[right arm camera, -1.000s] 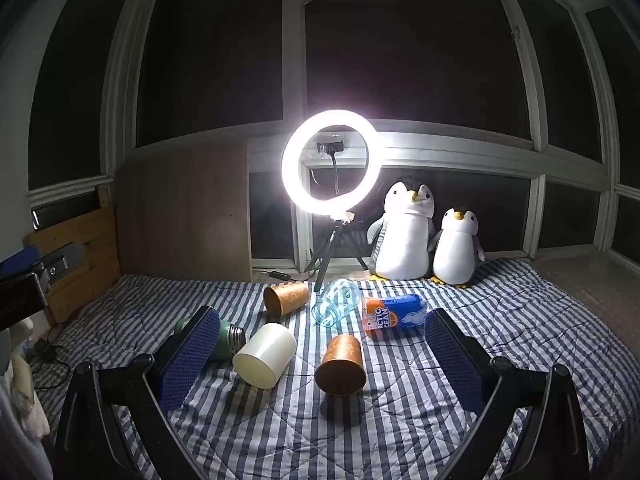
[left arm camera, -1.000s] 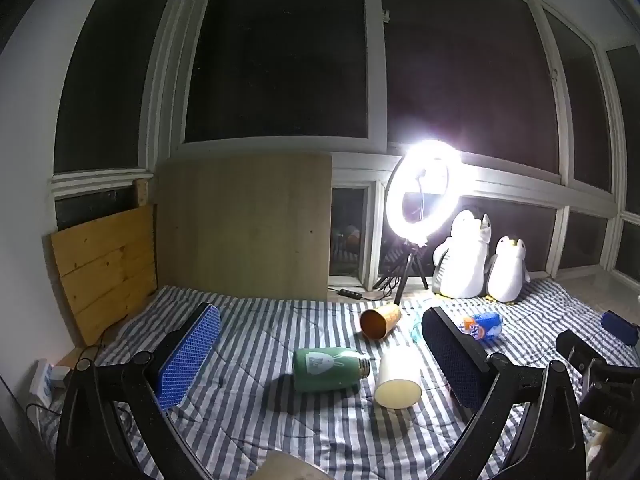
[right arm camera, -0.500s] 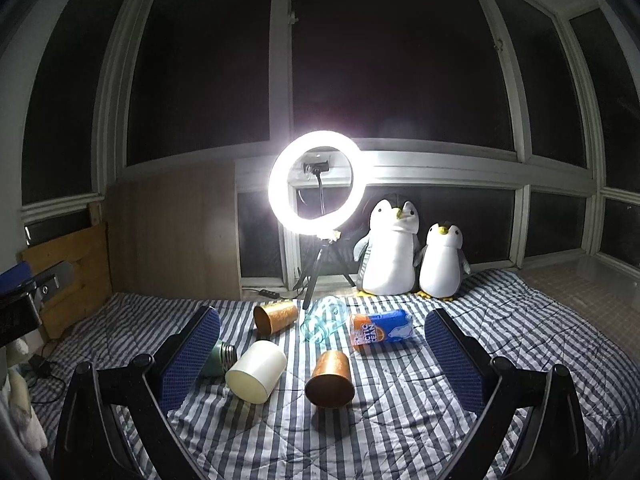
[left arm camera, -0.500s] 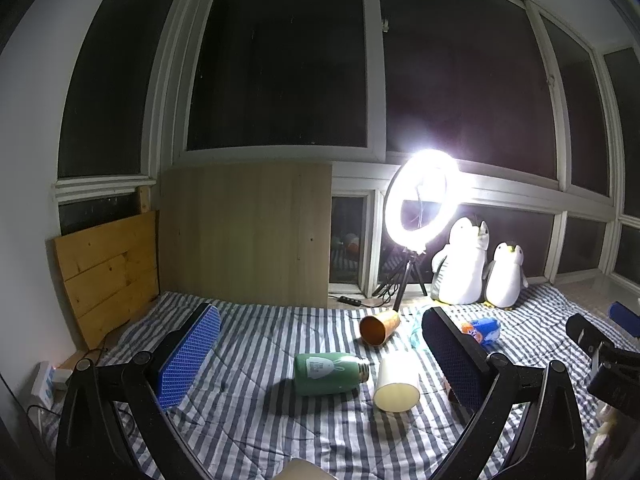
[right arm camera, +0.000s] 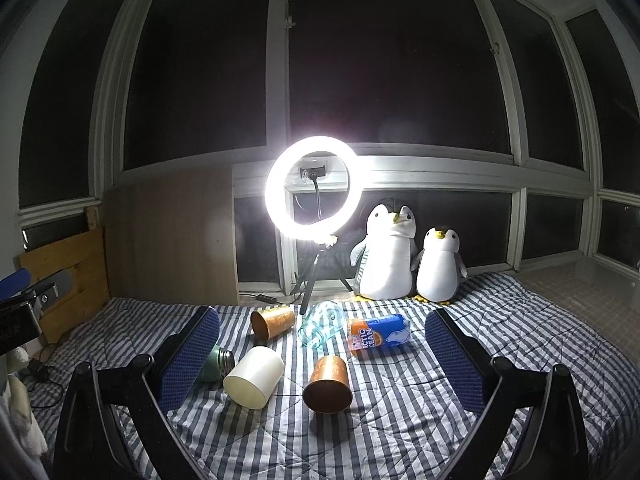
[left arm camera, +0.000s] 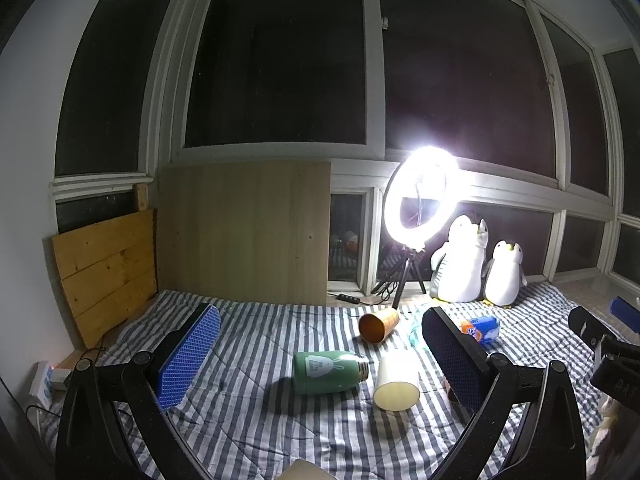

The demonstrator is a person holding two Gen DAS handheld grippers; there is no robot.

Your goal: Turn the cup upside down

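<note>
Striped blanket [right arm camera: 400, 420] under dark windows [right arm camera: 384, 72], lit by a ring light [right arm camera: 312, 192], two toy penguins [right arm camera: 388, 256] behind. Left gripper [left arm camera: 320, 352] and right gripper [right arm camera: 322, 354] both spread wide, holding nothing. Between the right fingers, a copper cup [right arm camera: 328, 384] on its side, mouth toward the camera; beside the left finger, a cream cup [right arm camera: 254, 378], also tipped over.

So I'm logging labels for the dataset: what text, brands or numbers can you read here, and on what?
"CTIC" over "EAN": on the orange-and-blue bottle lying on the blanket; the first letters curve out of sight.
Green flask: a white bunny label with small print above it, too small to read.
Black block at the left view's right edge: raised marks, unreadable.
Nothing else legible.
</note>
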